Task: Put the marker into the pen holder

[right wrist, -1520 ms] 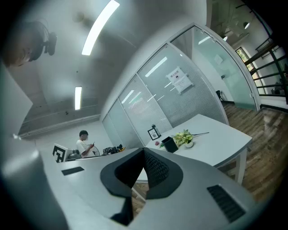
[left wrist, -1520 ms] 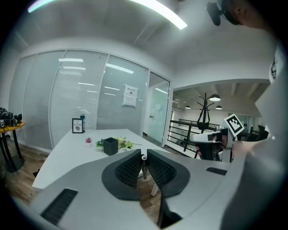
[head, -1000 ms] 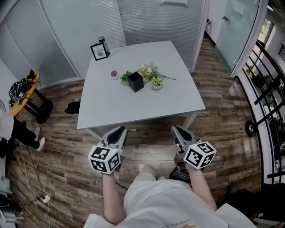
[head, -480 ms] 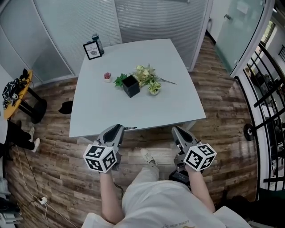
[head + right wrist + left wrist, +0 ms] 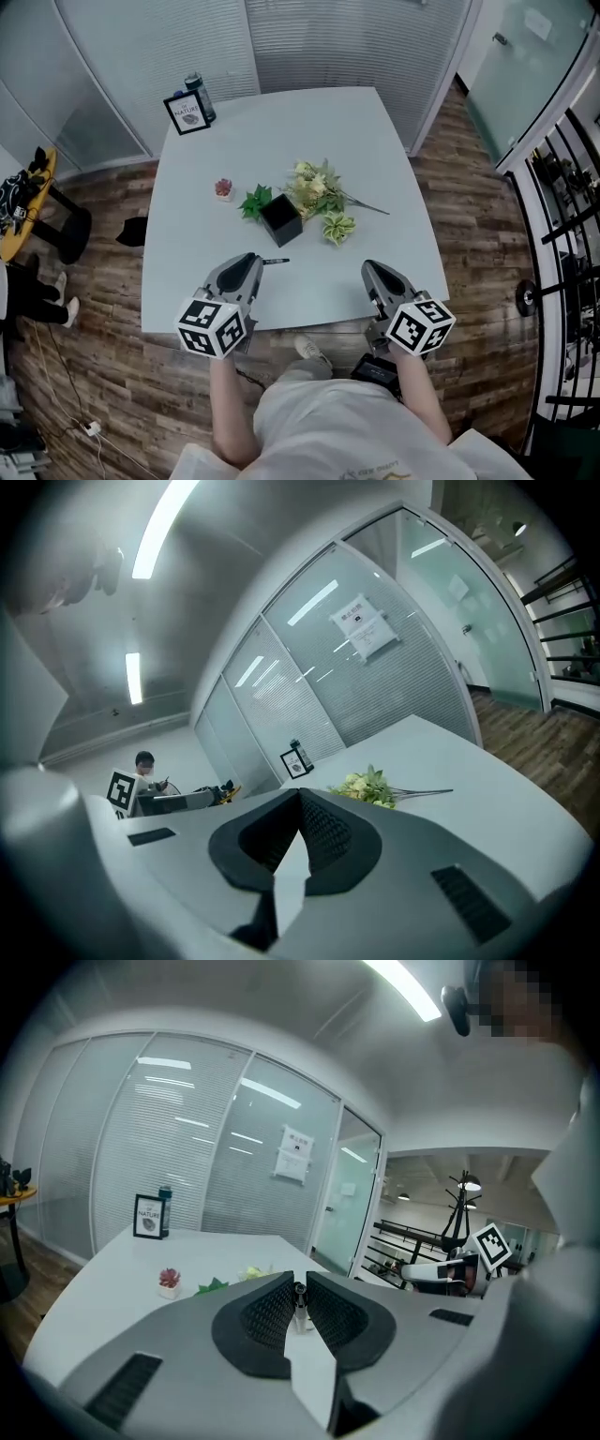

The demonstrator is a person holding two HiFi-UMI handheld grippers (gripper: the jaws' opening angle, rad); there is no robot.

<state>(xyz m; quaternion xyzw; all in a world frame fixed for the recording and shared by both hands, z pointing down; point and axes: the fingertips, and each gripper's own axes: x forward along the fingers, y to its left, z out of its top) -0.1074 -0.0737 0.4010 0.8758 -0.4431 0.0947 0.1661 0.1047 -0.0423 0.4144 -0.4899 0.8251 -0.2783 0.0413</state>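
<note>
A black square pen holder [image 5: 281, 219] stands upright near the middle of the white table [image 5: 375, 150]. My left gripper [image 5: 251, 265] hovers over the table's near part, short of the holder, shut on a thin marker [image 5: 275, 262] whose end pokes out to the right of the jaws. In the left gripper view the marker [image 5: 298, 1305] stands pinched between the ribbed pads of the left gripper [image 5: 299, 1283]. My right gripper [image 5: 373, 272] hangs over the near edge on the right, and in its own view the right gripper [image 5: 300, 797] has its jaws together with nothing between them.
Artificial flowers [image 5: 319, 192] lie right beside the holder, and a green sprig [image 5: 253, 200] lies to its left. A small potted red plant [image 5: 223, 188] sits left of them. A framed sign [image 5: 187, 112] and a bottle [image 5: 199, 94] stand at the far left corner.
The person has stepped up to the table. Both grippers, once over the floor in front of it, now hang over its near part. The left gripper holds the marker throughout.
</note>
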